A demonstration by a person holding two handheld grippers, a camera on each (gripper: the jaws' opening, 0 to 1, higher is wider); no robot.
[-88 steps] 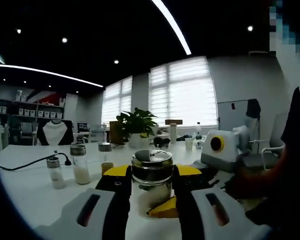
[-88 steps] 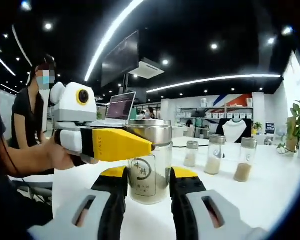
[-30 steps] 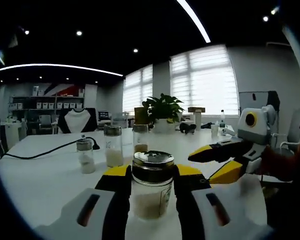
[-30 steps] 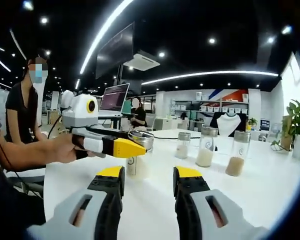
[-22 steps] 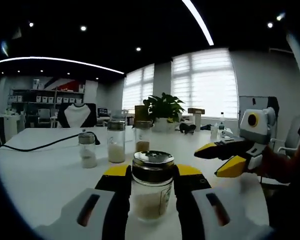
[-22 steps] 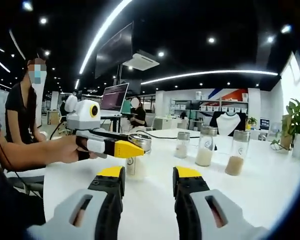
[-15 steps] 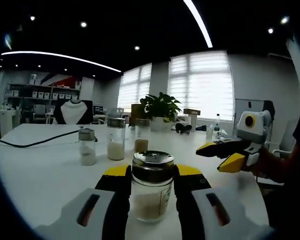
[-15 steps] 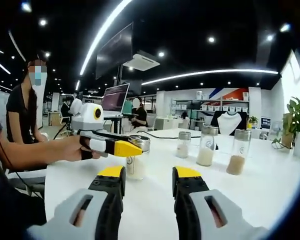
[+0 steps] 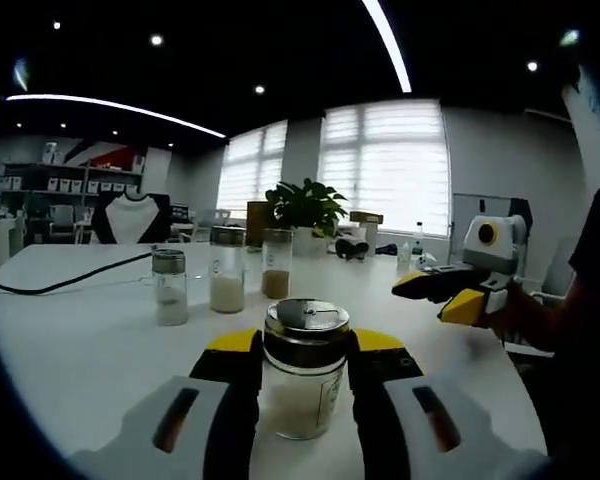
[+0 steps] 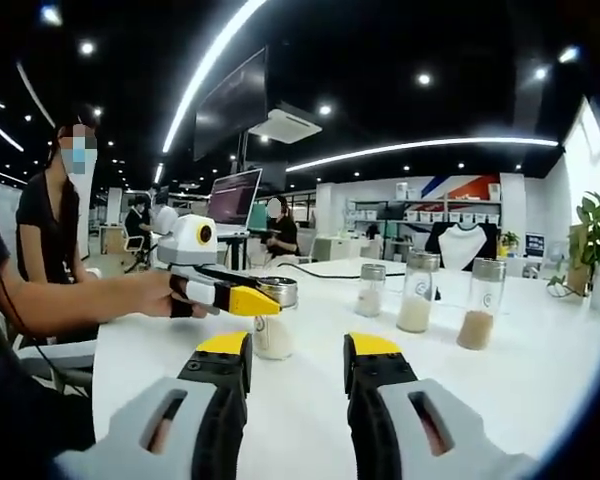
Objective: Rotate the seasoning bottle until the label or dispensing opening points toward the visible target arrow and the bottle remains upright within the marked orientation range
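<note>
The seasoning bottle (image 9: 301, 385), clear glass with a steel lid and pale powder inside, stands upright on the white table (image 9: 80, 350). My left gripper (image 9: 302, 345) is shut on it, one yellow-padded jaw on each side just under the lid. A printed label's edge shows on the bottle's right side. From the right gripper view, the same bottle (image 10: 273, 332) sits at centre left, held by the left gripper (image 10: 252, 300) in a person's hand. My right gripper (image 10: 295, 352) is open and holds nothing, well short of the bottle. It also hangs open at the right, as the right gripper (image 9: 442, 295).
Three other glass spice jars stand in a row: jar (image 10: 368, 290), jar (image 10: 416, 293), jar (image 10: 479, 303). A black cable (image 9: 60, 285) crosses the table's far left. A potted plant (image 9: 305, 205) and a laptop (image 10: 235, 205) stand farther back. A person (image 10: 50, 230) sits beside the table.
The right gripper, earlier closed around the bottle, has let go and drawn back, and keeps receding. The left gripper still holds the bottle upright, and its view has swung slightly.
</note>
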